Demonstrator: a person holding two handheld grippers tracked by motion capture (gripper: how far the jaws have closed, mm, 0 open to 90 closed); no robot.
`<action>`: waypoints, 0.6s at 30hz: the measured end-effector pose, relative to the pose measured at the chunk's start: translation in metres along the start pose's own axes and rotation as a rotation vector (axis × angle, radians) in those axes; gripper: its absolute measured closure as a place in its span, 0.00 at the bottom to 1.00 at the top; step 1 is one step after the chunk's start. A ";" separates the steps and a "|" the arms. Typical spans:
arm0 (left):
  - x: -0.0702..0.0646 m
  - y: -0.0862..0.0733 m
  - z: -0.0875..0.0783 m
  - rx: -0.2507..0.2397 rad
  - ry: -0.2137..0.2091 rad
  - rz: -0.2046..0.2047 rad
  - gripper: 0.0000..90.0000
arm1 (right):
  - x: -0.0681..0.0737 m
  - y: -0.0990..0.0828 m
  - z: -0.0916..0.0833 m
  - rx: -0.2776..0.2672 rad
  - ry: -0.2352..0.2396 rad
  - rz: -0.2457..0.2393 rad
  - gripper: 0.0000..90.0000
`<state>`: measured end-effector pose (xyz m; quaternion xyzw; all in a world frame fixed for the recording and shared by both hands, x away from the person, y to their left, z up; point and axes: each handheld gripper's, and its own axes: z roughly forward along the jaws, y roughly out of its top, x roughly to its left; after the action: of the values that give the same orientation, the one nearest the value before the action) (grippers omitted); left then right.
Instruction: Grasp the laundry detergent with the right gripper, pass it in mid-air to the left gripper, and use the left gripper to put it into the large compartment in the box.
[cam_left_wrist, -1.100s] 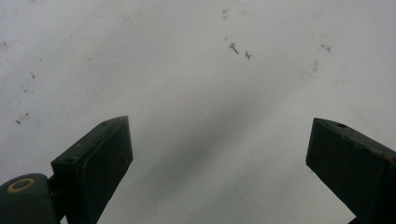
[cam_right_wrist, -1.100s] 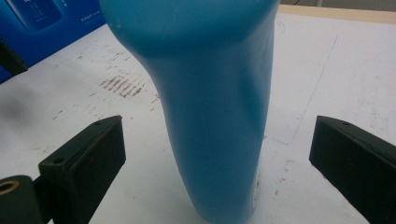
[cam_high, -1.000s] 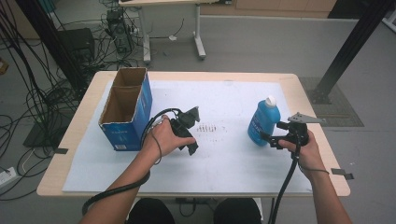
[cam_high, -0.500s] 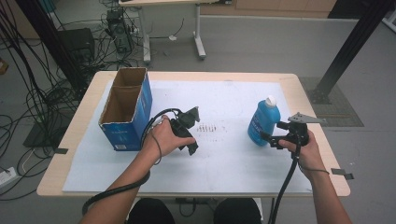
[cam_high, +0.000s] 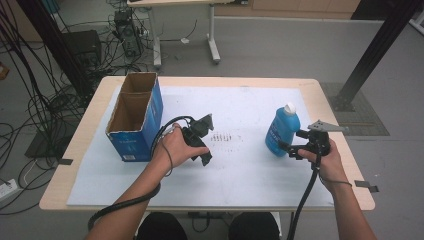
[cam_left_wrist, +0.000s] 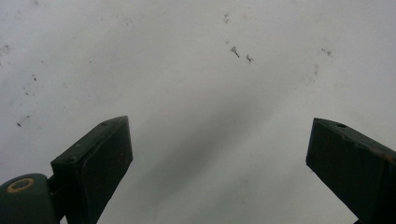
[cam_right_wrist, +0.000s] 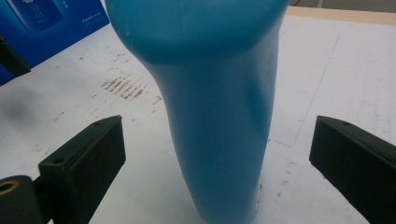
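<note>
Our right gripper (cam_right_wrist: 215, 168) has its jaws spread wide with the tall blue plastic bottle (cam_right_wrist: 219, 116) standing upright between them, untouched, so we'd squeeze low on its narrow waist and evenly. Left gripper (cam_left_wrist: 219, 172) hangs spread over bare white table sheet (cam_left_wrist: 196, 70). Beyond sits the open blue cardboard box (cam_high: 135, 120).

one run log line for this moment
right hand-held gripper: open, jaws astride blue bottle | left hand-held gripper: open over mat | bottle upright, ungrasped

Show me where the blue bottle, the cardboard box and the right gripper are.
blue bottle (cam_high: 281, 134), high view, middle of its body.
cardboard box (cam_high: 137, 142), high view, its blue front wall.
right gripper (cam_high: 289, 149), high view, between its fingertips.
</note>
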<state>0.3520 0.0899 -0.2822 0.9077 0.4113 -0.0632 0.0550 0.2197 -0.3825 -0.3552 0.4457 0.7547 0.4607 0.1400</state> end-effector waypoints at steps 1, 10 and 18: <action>0.000 0.000 0.000 0.000 -0.001 0.001 0.08 | 0.000 0.000 0.000 0.000 -0.001 0.000 0.04; 0.001 0.000 0.001 0.002 -0.003 -0.001 0.08 | 0.001 0.000 0.001 0.000 -0.001 0.003 0.04; 0.002 0.000 0.002 0.002 -0.006 0.002 0.08 | 0.000 -0.001 0.002 0.000 -0.001 0.006 0.04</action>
<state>0.3535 0.0911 -0.2843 0.9079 0.4102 -0.0663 0.0552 0.2205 -0.3818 -0.3568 0.4481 0.7533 0.4608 0.1392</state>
